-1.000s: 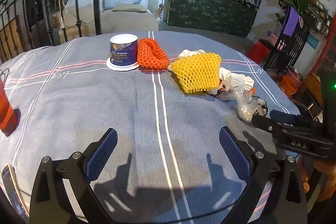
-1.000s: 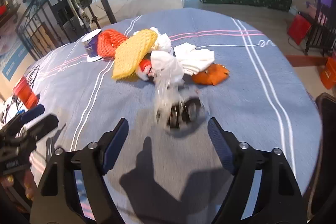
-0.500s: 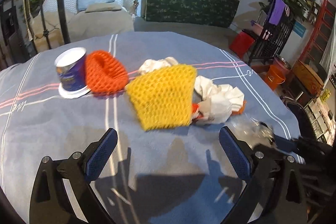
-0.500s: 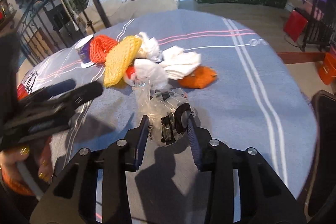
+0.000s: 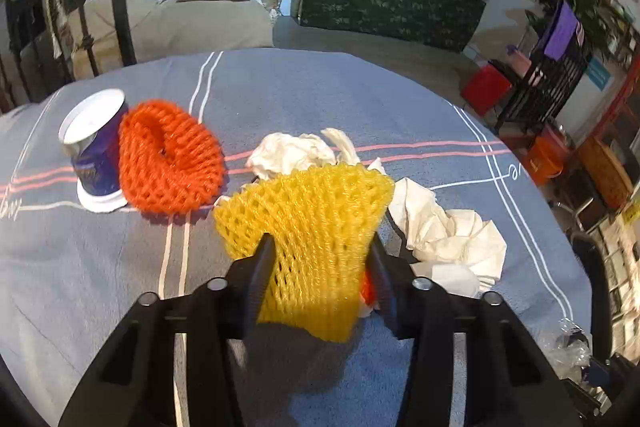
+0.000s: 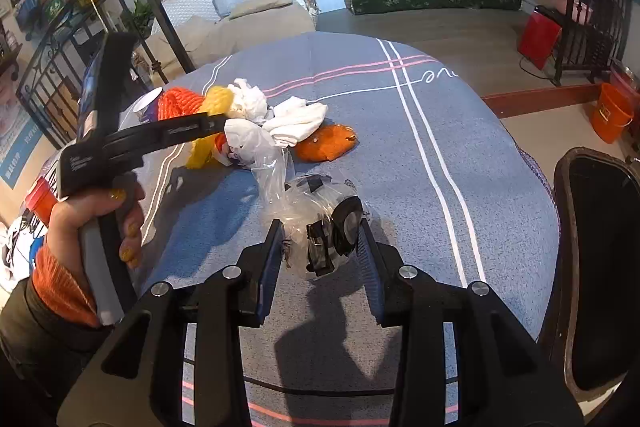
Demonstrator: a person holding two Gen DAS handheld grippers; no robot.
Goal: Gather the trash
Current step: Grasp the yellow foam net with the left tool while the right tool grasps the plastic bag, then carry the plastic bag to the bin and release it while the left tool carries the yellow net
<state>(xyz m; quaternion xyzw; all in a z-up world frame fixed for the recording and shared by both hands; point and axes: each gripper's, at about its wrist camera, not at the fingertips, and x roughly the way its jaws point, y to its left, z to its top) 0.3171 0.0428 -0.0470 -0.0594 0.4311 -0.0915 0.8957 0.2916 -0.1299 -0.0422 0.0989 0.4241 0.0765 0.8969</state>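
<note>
The left hand-held gripper (image 5: 320,263) is closing, its jaws pressing the yellow foam net (image 5: 312,227) mid-table (image 5: 320,91). The right hand-held gripper (image 6: 318,247) clamps the clear plastic wrapper (image 6: 316,215) nearer, right of the pile.

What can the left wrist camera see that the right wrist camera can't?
Only the left wrist view shows the left gripper closing around the yellow foam net up close. Only the right wrist view shows the right gripper shut on the clear plastic bag, plus orange peel and the person's hand. Both show the orange foam net, paper cup and crumpled tissues.
</note>
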